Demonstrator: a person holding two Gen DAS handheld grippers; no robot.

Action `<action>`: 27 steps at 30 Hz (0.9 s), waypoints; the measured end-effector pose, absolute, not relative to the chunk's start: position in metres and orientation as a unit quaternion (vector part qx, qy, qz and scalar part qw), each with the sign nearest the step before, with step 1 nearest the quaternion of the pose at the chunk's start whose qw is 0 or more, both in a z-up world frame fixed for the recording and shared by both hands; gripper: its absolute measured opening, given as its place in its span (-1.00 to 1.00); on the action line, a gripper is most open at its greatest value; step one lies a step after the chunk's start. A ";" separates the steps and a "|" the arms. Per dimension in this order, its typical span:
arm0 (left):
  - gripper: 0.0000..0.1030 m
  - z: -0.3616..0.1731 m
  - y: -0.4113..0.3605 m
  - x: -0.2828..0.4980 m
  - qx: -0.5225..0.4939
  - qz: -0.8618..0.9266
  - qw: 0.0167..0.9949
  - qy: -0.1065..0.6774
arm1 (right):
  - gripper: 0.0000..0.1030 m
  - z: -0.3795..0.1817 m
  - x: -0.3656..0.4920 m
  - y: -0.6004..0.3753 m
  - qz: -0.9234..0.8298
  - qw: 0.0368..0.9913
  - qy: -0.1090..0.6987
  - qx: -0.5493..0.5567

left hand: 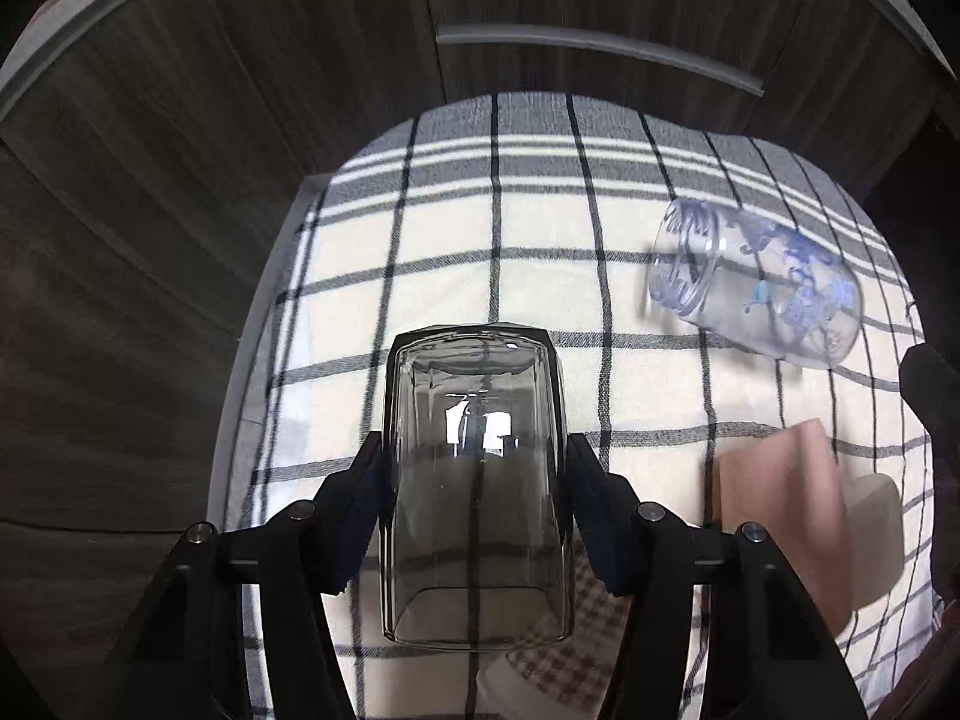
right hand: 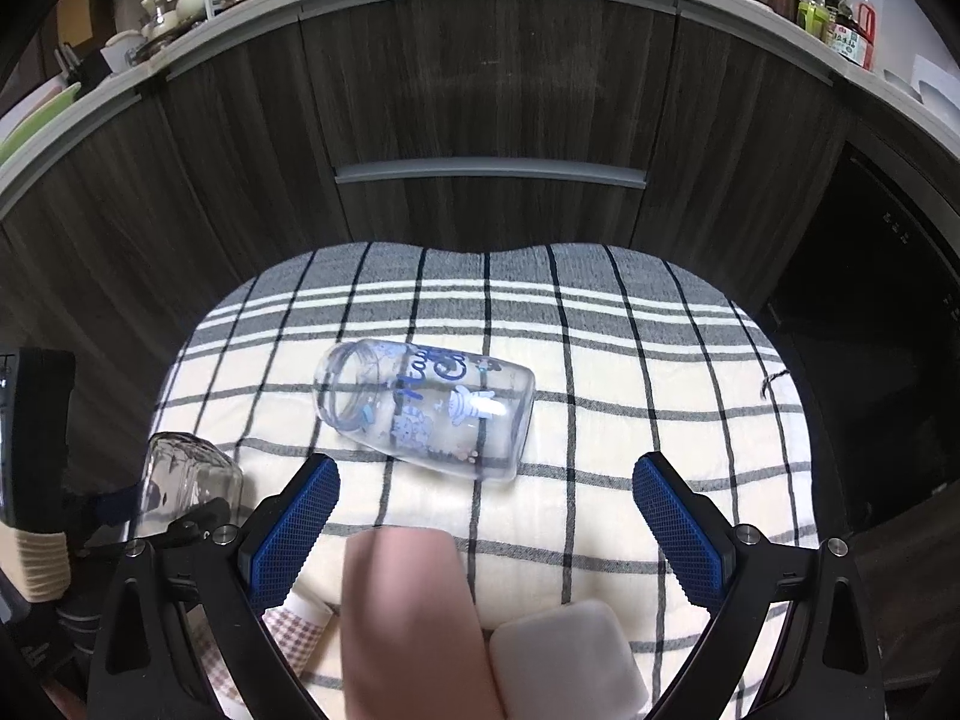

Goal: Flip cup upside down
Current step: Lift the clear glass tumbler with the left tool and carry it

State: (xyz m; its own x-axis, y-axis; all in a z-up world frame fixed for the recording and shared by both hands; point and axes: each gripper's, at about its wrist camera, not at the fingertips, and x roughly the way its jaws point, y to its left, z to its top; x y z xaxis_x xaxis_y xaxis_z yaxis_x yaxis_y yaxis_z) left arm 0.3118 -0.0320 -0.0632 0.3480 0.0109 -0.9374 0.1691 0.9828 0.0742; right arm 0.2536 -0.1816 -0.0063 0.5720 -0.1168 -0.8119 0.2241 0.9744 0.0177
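Observation:
My left gripper (left hand: 474, 462) is shut on a clear plain glass cup (left hand: 474, 480), held above the checked cloth (left hand: 540, 228); its thick base points away from the camera and its open mouth faces the camera. The same cup shows at the left edge of the right wrist view (right hand: 186, 480). A second clear glass with blue print (right hand: 426, 408) lies on its side on the cloth, mouth to the left; it also shows in the left wrist view (left hand: 756, 282). My right gripper (right hand: 486, 510) is open and empty, just short of the printed glass.
A pink folded cloth (right hand: 414, 618) and a white pad (right hand: 564, 654) lie on the near part of the checked cloth (right hand: 600, 360). Dark wood cabinets with a grey handle (right hand: 489, 171) stand behind the table. A cluttered counter (right hand: 180, 6) runs above them.

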 end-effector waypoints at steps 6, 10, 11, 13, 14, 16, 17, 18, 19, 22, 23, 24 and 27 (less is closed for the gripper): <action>0.11 -0.027 -0.029 0.288 0.077 -0.049 0.832 0.547 | 0.91 0.021 0.233 -0.180 -0.090 0.895 0.431 0.067; 0.11 -0.005 -0.033 0.261 0.077 -0.050 0.839 0.536 | 0.91 0.038 0.214 -0.185 -0.088 0.901 0.418 0.073; 0.11 0.000 -0.035 0.254 0.077 -0.051 0.842 0.532 | 0.91 0.043 0.208 -0.187 -0.088 0.902 0.415 0.074; 0.11 0.009 -0.038 0.240 0.077 -0.054 0.846 0.525 | 0.91 0.051 0.197 -0.191 -0.088 0.905 0.409 0.076; 0.11 0.012 -0.041 0.233 0.077 -0.056 0.847 0.522 | 0.91 0.055 0.189 -0.194 -0.088 0.906 0.406 0.077; 0.11 0.017 -0.048 0.216 0.073 -0.064 0.849 0.520 | 0.91 0.061 0.176 -0.200 -0.089 0.907 0.403 0.079; 0.11 0.018 -0.052 0.207 0.071 -0.067 0.848 0.520 | 0.91 0.063 0.170 -0.203 -0.090 0.908 0.402 0.079; 0.11 0.018 -0.057 0.199 0.070 -0.071 0.847 0.522 | 0.91 0.065 0.162 -0.207 -0.091 0.908 0.401 0.077; 0.11 0.017 -0.061 0.192 0.070 -0.075 0.846 0.524 | 0.91 0.066 0.153 -0.211 -0.093 0.908 0.401 0.075; 0.11 0.008 -0.078 0.166 0.065 -0.088 0.838 0.534 | 0.91 0.064 0.129 -0.227 -0.104 0.905 0.407 0.071; 0.11 0.002 -0.085 0.156 0.063 -0.095 0.835 0.539 | 0.91 0.061 0.120 -0.233 -0.108 0.902 0.411 0.070; 0.11 -0.003 -0.092 0.149 0.063 -0.099 0.832 0.543 | 0.91 0.059 0.114 -0.238 -0.112 0.900 0.416 0.069; 0.11 -0.020 -0.113 0.132 0.072 -0.110 0.824 0.552 | 0.91 0.047 0.092 -0.255 -0.126 0.890 0.434 0.060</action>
State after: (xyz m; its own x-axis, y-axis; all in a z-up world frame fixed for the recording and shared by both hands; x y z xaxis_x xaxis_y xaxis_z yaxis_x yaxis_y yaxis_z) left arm 0.1319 -0.1129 -0.0204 0.3672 -0.1014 -0.9246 0.2606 0.9655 -0.0024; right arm 0.0917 -0.2552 0.0474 0.5921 -0.1722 -0.7872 0.2767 0.9610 -0.0022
